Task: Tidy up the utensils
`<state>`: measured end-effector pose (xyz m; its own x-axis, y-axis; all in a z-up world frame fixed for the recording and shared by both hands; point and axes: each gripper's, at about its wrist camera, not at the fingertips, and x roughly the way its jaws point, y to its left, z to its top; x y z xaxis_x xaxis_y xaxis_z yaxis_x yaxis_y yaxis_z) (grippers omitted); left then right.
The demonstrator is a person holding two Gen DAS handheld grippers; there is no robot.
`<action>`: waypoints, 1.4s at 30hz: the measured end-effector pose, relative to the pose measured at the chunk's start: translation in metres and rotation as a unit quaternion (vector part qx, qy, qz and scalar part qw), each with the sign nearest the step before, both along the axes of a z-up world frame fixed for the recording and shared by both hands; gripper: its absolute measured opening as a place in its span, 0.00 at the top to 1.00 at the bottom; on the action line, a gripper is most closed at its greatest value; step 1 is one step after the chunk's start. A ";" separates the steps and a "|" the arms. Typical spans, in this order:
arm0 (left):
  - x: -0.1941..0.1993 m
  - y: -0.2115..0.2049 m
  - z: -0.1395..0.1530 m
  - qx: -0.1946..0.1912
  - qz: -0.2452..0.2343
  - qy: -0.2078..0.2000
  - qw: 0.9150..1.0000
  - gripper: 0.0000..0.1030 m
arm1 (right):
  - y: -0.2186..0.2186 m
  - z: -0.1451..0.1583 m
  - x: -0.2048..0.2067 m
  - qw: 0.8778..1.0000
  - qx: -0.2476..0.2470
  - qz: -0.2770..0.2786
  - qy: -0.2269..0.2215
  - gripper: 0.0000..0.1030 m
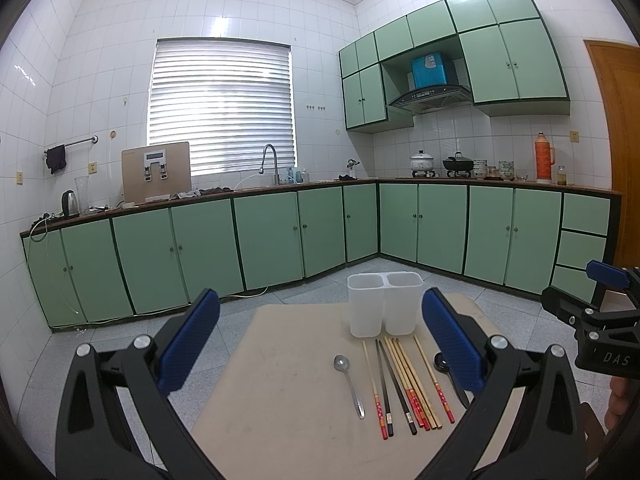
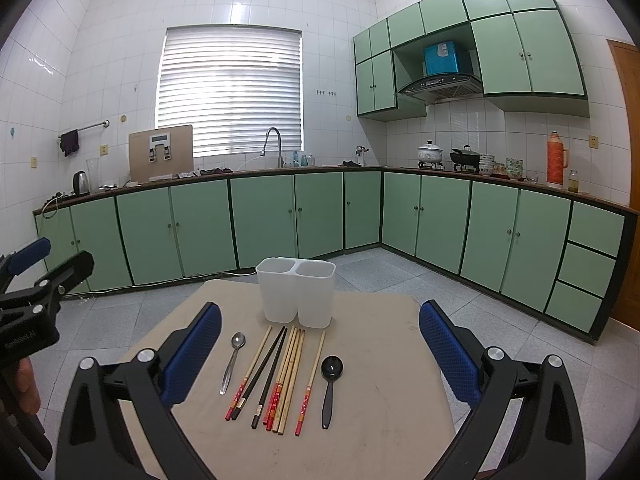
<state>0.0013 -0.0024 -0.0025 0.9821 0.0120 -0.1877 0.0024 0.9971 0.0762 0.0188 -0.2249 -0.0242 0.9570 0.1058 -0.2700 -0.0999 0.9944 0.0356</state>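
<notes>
On a small beige table [image 2: 380, 380] stands a white two-compartment holder [image 2: 296, 292], also seen as the holder [image 1: 385, 303] in the left wrist view. In front of it lie a metal spoon [image 2: 232, 360], several chopsticks [image 2: 280, 376] and a black spoon [image 2: 330, 384]. From the left wrist I see the metal spoon [image 1: 349, 382], the chopsticks [image 1: 404, 384] and part of the black spoon [image 1: 442, 361] behind my finger. My left gripper [image 1: 320, 344] is open above the table's near edge. My right gripper [image 2: 320, 354] is open too, nothing between its fingers.
Green kitchen cabinets [image 2: 280, 216] run along the far walls with a worktop, sink tap [image 2: 274, 144], kettle [image 2: 81, 182] and pots [image 2: 430, 154]. Grey tiled floor [image 2: 460, 292] surrounds the table. A wooden door [image 2: 630, 152] is at the right.
</notes>
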 end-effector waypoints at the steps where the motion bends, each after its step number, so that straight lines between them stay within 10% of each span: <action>1: 0.000 0.000 0.000 0.000 0.000 0.000 1.000 0.05 | 0.000 0.000 0.000 1.000 0.000 0.000 0.000 0.06; 29: 0.005 0.009 0.001 0.001 0.003 0.008 1.000 0.05 | -0.003 -0.013 0.012 1.000 -0.005 -0.003 0.011 0.06; 42: 0.097 0.031 -0.050 0.029 0.032 0.135 0.990 0.05 | -0.017 -0.072 0.100 0.987 -0.052 -0.038 0.145 0.10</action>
<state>0.0981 0.0287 -0.0530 0.8934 0.0911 -0.4399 -0.0325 0.9898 0.1388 0.1189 -0.2417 -0.0959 0.8418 -0.0064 -0.5398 -0.0248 0.9984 -0.0504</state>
